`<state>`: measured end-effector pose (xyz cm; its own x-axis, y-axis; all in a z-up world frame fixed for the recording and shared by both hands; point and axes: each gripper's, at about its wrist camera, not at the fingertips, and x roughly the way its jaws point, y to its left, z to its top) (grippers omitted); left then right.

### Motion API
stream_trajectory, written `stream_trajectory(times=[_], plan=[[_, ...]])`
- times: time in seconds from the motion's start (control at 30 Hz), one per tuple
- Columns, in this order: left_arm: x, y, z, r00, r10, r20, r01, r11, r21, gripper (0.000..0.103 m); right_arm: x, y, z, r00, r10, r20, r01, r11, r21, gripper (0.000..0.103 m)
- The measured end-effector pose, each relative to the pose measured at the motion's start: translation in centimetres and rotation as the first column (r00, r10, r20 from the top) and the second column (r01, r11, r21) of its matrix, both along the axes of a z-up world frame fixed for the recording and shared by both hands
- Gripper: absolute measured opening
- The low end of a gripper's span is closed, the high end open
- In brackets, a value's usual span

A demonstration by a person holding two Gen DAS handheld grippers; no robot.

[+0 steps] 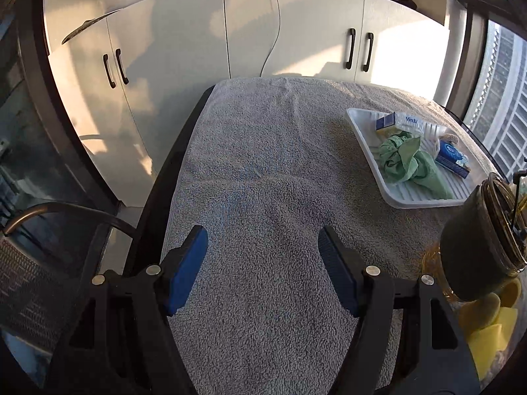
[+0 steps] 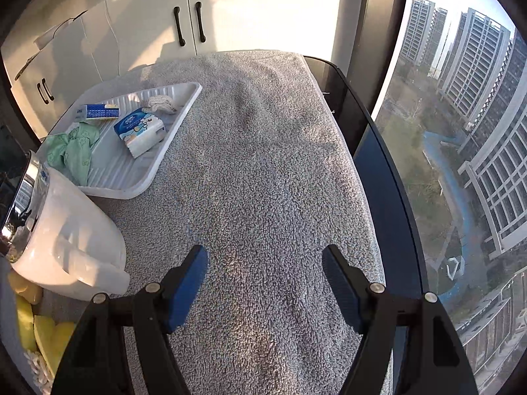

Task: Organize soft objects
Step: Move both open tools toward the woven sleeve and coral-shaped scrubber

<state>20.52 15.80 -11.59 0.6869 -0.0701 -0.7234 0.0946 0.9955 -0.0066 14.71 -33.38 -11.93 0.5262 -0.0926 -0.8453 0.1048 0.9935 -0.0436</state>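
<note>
A white ribbed tray (image 1: 364, 138) (image 2: 154, 168) sits on the grey towel. It holds a crumpled green cloth (image 1: 408, 161) (image 2: 74, 149), a blue tissue pack (image 1: 453, 158) (image 2: 140, 130), a blue and white tissue box (image 1: 395, 121) (image 2: 97, 112) and a small beige knitted piece (image 2: 161, 103). Yellow sponges (image 1: 490, 332) (image 2: 36, 326) lie near the table's near edge. My left gripper (image 1: 263, 240) is open and empty over bare towel, left of the tray. My right gripper (image 2: 265, 263) is open and empty over bare towel, right of the tray.
A grey towel (image 1: 263, 171) (image 2: 263, 151) covers the black table. A dark jar (image 1: 484, 237) lies tipped by the sponges. A white kettle-like container (image 2: 62, 237) lies near the tray. White cabinets (image 1: 184, 49) stand behind. A window (image 2: 461, 131) is at the right, a mesh chair (image 1: 39, 263) at the left.
</note>
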Motion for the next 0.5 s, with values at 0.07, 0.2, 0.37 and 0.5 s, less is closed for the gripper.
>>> stream_trajectory(times=[0.07, 0.2, 0.37, 0.5], plan=[[-1.5, 0.7, -0.6, 1.000, 0.012, -0.009, -0.012, 1.000, -0.005, 0.068, -1.5, -0.1, -0.4, 1.000, -0.006, -0.005, 0.006, 0.999, -0.036, 0.075], [-4.8, 1.6, -1.7, 1.000, 0.016, -0.021, -0.015, 1.000, 0.009, 0.068, -4.6, 0.1, -1.1, 1.000, -0.003, -0.018, 0.002, 0.997, -0.076, 0.075], [-8.8, 2.1, -2.8, 0.999, -0.004, -0.052, 0.003, 1.000, -0.014, 0.068, -8.2, 1.1, -1.7, 1.000, 0.014, -0.023, -0.016, 0.996, -0.093, 0.075], [-11.3, 1.1, -3.5, 0.996, -0.044, -0.078, 0.044, 0.999, 0.006, 0.068, -10.6, 2.6, -1.9, 0.999, 0.036, -0.022, -0.038, 0.996, -0.076, 0.075]])
